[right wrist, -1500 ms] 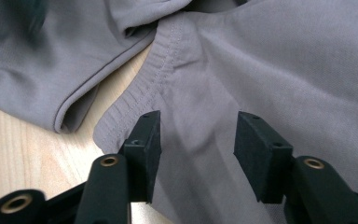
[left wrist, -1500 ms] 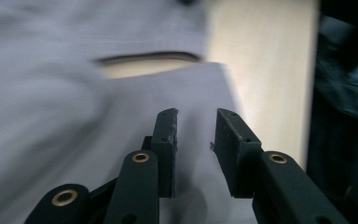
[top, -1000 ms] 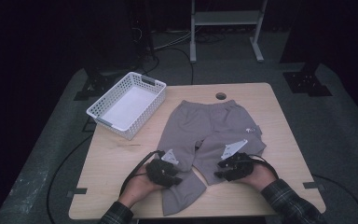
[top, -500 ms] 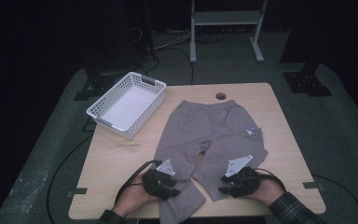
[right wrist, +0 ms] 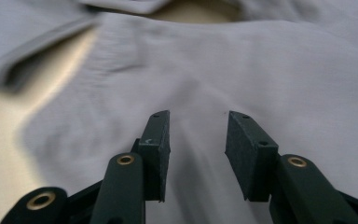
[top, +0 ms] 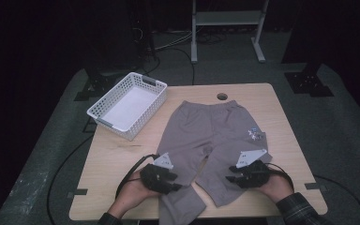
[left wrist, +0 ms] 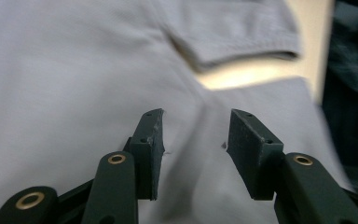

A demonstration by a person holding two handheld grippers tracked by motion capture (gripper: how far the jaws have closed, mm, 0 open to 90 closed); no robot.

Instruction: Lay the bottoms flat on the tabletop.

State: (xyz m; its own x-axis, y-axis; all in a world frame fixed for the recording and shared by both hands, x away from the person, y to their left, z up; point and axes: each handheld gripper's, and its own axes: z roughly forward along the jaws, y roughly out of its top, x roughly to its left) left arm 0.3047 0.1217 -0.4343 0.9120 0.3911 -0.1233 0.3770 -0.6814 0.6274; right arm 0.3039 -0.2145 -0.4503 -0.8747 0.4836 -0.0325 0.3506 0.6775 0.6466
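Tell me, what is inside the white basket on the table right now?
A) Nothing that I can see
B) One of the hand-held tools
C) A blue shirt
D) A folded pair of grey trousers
A: the white basket shows a bare white floor, while the grey trousers lie spread flat on the table beside it.

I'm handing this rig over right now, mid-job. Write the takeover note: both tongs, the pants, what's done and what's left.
Left tongs: open over one leg, jaws just opening, nothing gripped.
Right tongs: open over the other leg, jaws just closing, fabric not yet pinched.
Grey pants: flat and unfolded on the table, waistband at the far edge.
White basket: far left, nothing in it.
Done: pants spread out.
Left: probably grip both legs, fold, perhaps basket them.
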